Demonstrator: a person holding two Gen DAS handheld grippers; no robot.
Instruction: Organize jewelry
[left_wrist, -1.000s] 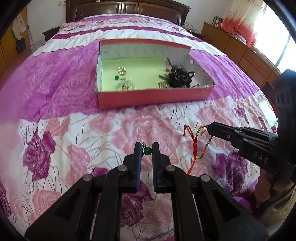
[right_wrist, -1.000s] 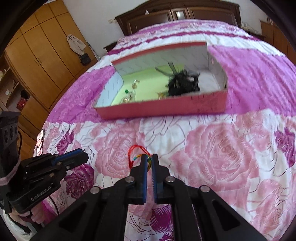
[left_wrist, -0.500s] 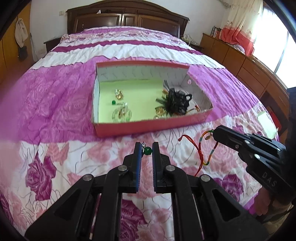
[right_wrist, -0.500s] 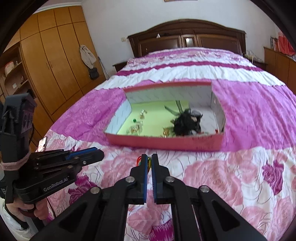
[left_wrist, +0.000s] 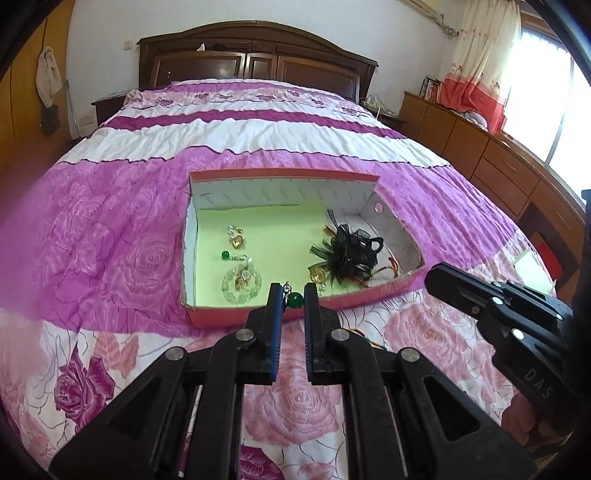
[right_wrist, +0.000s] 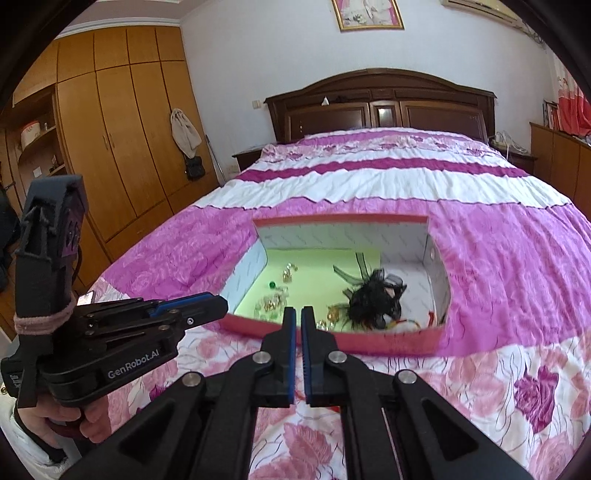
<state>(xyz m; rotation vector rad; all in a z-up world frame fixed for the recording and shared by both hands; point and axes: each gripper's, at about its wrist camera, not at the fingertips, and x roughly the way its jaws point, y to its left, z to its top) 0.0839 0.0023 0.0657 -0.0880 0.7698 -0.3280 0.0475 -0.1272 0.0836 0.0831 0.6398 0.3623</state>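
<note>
A pink box (left_wrist: 229, 316) with a green floor lies open on the bed; it also shows in the right wrist view (right_wrist: 388, 341). Inside are a clear bead bracelet (left_wrist: 241, 283), gold earrings (left_wrist: 236, 240), a green bead (left_wrist: 224, 254) and a black feather piece (left_wrist: 351, 254). My left gripper (left_wrist: 290, 300) is shut on a green bead earring (left_wrist: 294, 300), held just before the box's near wall. My right gripper (right_wrist: 299, 317) is shut; the red cord bracelet hangs mostly hidden below it, with a bit showing in the left wrist view (left_wrist: 364, 334).
The bed has a pink and white rose quilt (left_wrist: 110, 240) and a dark wooden headboard (left_wrist: 255, 59). A wooden dresser (left_wrist: 498, 166) runs along the right. A wardrobe (right_wrist: 110, 147) stands at the left.
Both grippers rose and moved toward the box, keeping their hold. The red cord bracelet has lifted off the quilt and now hangs largely out of sight.
</note>
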